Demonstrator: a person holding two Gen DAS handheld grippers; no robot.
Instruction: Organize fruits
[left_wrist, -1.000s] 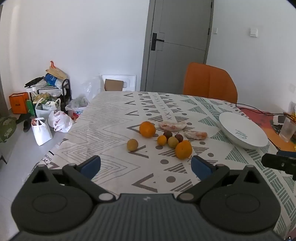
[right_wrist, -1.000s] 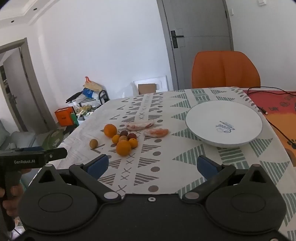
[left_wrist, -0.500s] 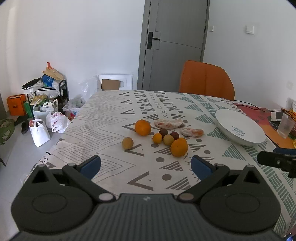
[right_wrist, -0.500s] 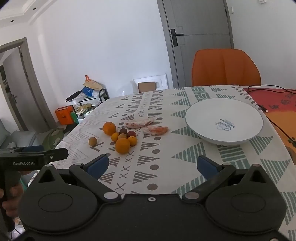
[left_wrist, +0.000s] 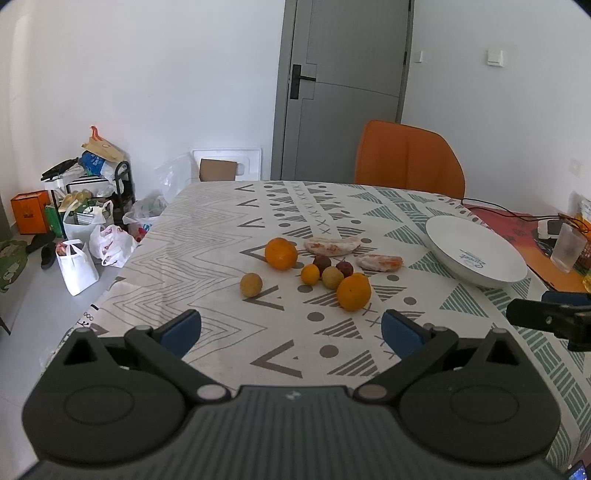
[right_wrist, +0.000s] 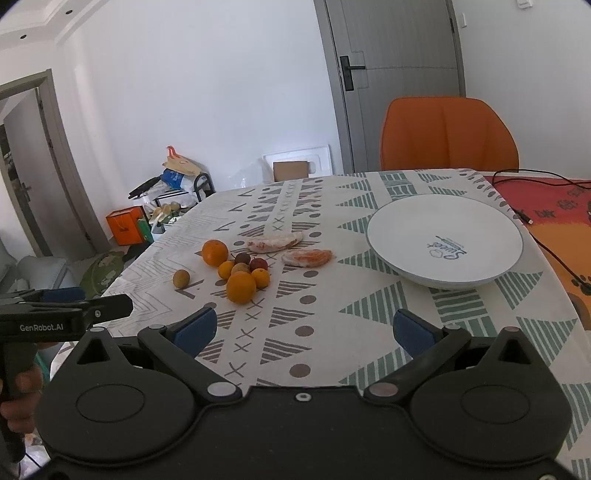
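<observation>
Hovering at the bottom of each frame, the left claw (left_wrist: 291, 328) and right claw (right_wrist: 302, 328) gape wide, holding nothing. The fruits (left_wrist: 317, 271) lie clustered mid-frame on the desk (left_wrist: 207, 258), the empty plate (right_wrist: 406, 225) to their right. Sorting seems unstarted; next likely means reaching for one fruit.

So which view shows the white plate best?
The right wrist view: the plate sits near, its whole rim and printed logo visible. The left wrist view shows it smaller, off right, at a flatter angle.
</observation>
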